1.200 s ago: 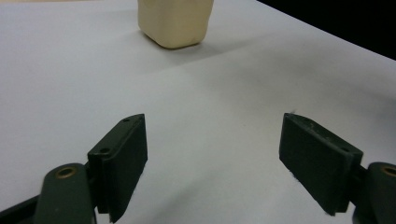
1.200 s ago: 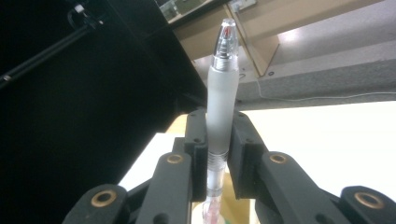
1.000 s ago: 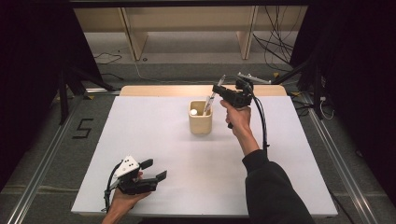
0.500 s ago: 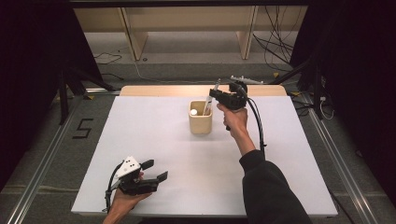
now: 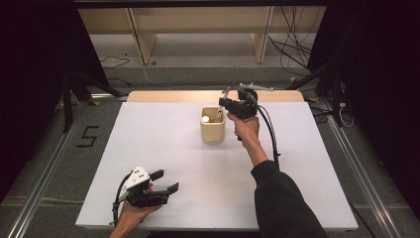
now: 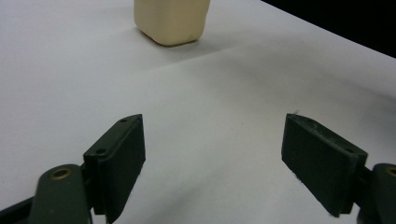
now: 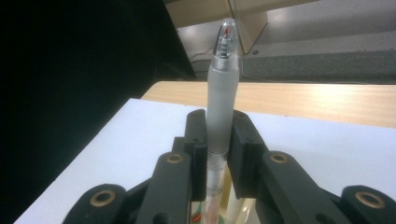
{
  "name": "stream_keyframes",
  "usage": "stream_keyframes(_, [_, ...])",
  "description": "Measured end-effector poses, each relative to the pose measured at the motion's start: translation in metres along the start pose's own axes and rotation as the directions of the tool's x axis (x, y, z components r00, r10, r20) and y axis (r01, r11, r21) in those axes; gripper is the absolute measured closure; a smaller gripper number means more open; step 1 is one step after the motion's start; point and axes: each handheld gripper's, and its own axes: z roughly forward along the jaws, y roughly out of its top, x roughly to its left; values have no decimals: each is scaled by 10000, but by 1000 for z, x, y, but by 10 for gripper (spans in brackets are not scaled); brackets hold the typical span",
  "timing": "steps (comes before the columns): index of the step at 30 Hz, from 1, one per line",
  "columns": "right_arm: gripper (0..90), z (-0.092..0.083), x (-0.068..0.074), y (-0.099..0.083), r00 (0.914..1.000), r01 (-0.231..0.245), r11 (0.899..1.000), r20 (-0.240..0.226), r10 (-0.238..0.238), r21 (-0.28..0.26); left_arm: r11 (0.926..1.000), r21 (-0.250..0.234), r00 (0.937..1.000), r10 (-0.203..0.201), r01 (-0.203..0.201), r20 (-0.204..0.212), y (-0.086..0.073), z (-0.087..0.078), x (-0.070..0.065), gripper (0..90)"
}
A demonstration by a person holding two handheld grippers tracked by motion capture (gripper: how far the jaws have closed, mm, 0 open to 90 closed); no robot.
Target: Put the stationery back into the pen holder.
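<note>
Left gripper (image 5: 166,181): near edge, seven o'clock on the white table (image 5: 163,148), jaws spread wide, nothing between them.
Pen holder (image 5: 213,124): cream, table's twelve o'clock.
Right gripper (image 5: 224,102): clamped on frosted pen (image 7: 221,107), upright above the holder.

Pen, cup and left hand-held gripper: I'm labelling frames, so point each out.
pen (image 7: 220,107), right gripper view, frosted barrel.
cup (image 5: 213,133), high view, front wall.
left hand-held gripper (image 6: 212,161), left gripper view, between its open jaws.

The white-covered bench (image 5: 163,148) is seen from high above its near edge, facing forward and down. The left gripper view is set low, close behind its fingers (image 6: 116,158), facing the cream plastic cup (image 6: 170,21) beyond them, which the high view shares.
</note>
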Motion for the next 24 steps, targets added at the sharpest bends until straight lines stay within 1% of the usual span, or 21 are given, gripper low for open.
stream_keyframes(14, [794,3,-1,-7,9999,144,9997,28,-144,218,10000,17,10000,22,-22,0,0,0,0,213])
stream_keyframes(22, [788,6,2,-10,9993,358,9986,60,-361,399,10000,22,10000,17,-17,14,0,0,0,212])
stream_keyframes(23, [772,6,2,-10,9993,357,9985,65,-360,420,10000,19,10000,16,-16,12,0,0,0,212])
stream_keyframes(24, [726,6,1,-10,9994,345,9985,54,-347,429,10000,23,10000,19,-19,16,0,0,0,212])
